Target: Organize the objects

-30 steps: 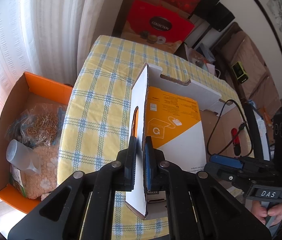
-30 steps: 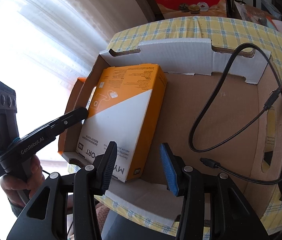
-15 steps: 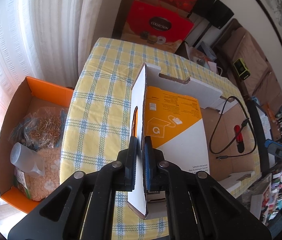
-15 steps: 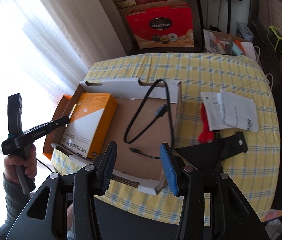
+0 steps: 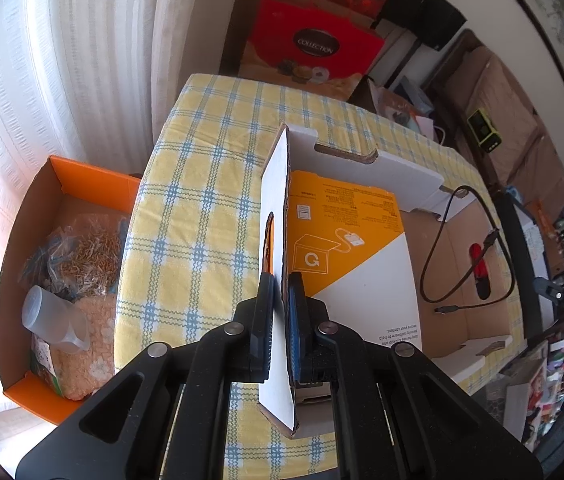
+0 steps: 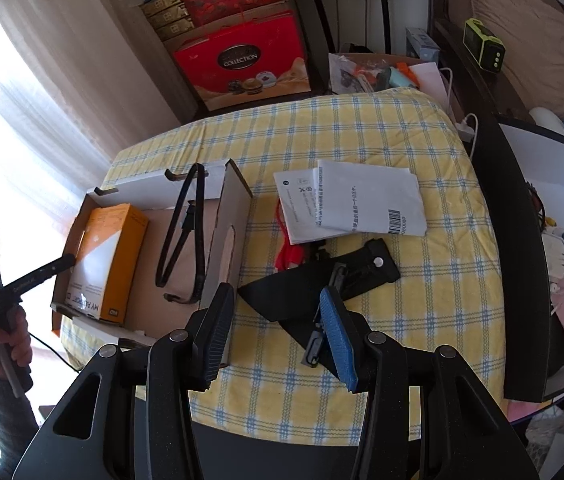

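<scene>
Where it reads "MY PASSPORT", the orange box lies in the tray.

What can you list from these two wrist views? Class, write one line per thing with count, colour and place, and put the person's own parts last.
Cardboard tray: one, white outside, brown inside, left part of the table.
Orange-and-white box: one, lying in the tray's left end.
Black cable: one, in the tray.
Paper leaflets: a few, white, on the checked cloth right of the tray.
Black pouch: one, below the leaflets.
Red item: one, partly under the leaflets.
Tablecloth: one, yellow and blue checks.
Orange box: one, on the floor by the curtain, holding bags.
Left gripper: shut on the tray's side wall.
Right gripper: open, above the pouch.
</scene>
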### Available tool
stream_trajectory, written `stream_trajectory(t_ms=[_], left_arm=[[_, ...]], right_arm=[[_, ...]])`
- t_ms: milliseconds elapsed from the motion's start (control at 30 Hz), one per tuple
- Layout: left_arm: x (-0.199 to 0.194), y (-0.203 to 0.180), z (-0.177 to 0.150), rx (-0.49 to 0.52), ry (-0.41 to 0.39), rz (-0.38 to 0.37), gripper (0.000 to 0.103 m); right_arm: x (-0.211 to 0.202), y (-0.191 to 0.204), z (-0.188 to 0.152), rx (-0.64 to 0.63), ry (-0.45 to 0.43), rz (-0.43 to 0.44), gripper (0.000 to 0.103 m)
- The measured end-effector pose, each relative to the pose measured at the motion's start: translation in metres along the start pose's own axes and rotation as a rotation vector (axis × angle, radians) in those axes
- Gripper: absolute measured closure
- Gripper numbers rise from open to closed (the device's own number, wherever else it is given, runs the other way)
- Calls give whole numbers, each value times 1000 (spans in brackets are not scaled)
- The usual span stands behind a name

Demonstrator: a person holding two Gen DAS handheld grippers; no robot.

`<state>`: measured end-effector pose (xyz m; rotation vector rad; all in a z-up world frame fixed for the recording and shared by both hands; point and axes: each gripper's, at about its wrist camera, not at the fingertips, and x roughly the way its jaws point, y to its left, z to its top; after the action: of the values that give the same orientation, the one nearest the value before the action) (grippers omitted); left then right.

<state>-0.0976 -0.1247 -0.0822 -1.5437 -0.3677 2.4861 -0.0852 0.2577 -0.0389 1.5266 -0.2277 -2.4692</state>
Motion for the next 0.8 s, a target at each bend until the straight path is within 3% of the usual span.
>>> stream_trajectory(t_ms=[67, 200, 333, 533, 600, 800], left_arm=[[-1, -2, 0, 16, 17, 19, 96], [-9, -5, -6, 48, 30, 73, 81], [-19, -9, -14, 75, 34, 100, 79], [-26, -23, -23, 152, 45, 131, 90], [-24, -25, -24, 166, 48, 134, 98], [-22, -33, -25, 205, 17, 189, 98]], right_arm=[[2, -2, -3, 2, 7, 1, 56], [2, -2, -10, 1, 5, 13, 56], [4, -1, -15, -3, 14, 22, 56], [8, -6, -23, 12, 25, 36, 56], [7, -8, -24, 20, 22, 43, 56], [5, -13, -22, 27, 13, 26, 56]])
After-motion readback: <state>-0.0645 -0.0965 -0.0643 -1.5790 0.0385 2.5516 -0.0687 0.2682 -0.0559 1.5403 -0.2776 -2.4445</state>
